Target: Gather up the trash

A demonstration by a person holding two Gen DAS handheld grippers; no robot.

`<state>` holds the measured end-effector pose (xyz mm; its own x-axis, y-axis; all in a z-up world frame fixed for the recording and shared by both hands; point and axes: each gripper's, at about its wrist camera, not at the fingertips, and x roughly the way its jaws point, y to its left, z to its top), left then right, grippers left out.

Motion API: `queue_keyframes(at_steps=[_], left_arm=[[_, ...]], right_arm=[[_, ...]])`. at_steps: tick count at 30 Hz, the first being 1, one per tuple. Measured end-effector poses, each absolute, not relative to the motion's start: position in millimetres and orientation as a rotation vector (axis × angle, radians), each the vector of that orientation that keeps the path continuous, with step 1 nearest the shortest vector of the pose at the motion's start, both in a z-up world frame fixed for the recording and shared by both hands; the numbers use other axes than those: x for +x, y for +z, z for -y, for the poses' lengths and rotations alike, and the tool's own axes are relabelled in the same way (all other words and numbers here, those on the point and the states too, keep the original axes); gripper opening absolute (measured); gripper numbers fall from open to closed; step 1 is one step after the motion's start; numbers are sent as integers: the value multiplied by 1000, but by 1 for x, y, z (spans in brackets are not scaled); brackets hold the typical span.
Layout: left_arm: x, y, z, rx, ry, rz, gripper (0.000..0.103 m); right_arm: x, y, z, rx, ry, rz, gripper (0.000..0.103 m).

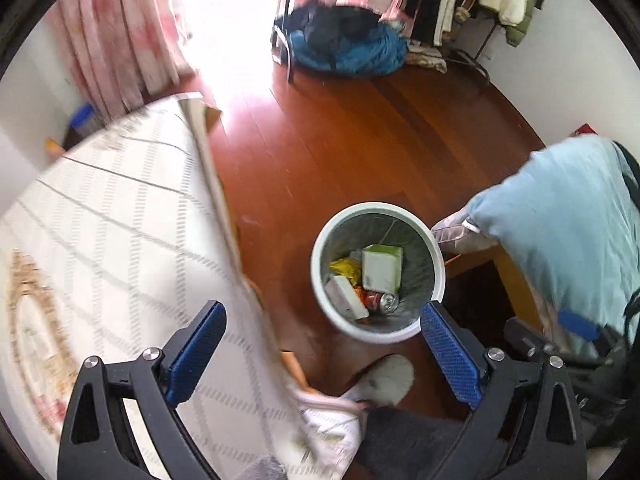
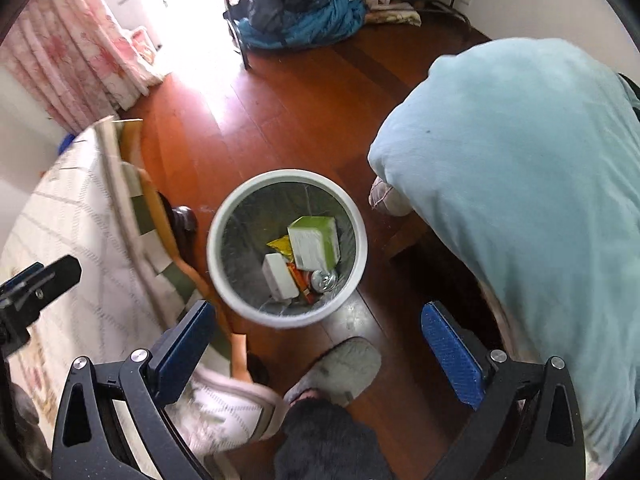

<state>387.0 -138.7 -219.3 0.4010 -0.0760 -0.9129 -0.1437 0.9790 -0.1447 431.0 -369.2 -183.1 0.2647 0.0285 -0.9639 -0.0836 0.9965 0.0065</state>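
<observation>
A white round trash bin (image 1: 320, 256) (image 2: 216, 236) stands on the wooden floor between two beds. Inside it lie a green-and-white carton (image 1: 382, 268) (image 2: 314, 242), a yellow wrapper (image 1: 344, 270) (image 2: 282, 246), a small white box (image 1: 346, 298) (image 2: 280, 276), an orange packet (image 2: 300, 280) and a crushed can (image 1: 388, 302) (image 2: 324, 280). My left gripper (image 1: 324, 354) hangs high above the floor, open and empty, with the bin just ahead of its fingertips. My right gripper (image 2: 320, 350) is likewise open and empty above the bin's near side.
A bed with a white checked cover (image 1: 100, 232) (image 2: 80, 216) fills the left. A light blue quilt (image 1: 560, 224) (image 2: 520, 184) overhangs a bed on the right. A grey slipper (image 1: 384, 380) (image 2: 340, 364) on the person's foot is below the bin. Blue clothes (image 1: 348, 48) and a clothes rack stand at the back.
</observation>
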Motion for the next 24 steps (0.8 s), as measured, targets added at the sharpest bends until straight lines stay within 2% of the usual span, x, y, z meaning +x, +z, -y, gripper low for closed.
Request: queue_keyframes(at_steps=[12,24], left_arm=[[287,-127,147,-163,68,-1014,99],[207,-35,145,-231,-12,-877,99]], right_arm=[[331,-67,369,-13,199,-1166,103],[254,44,381,45,357,-1053,103]])
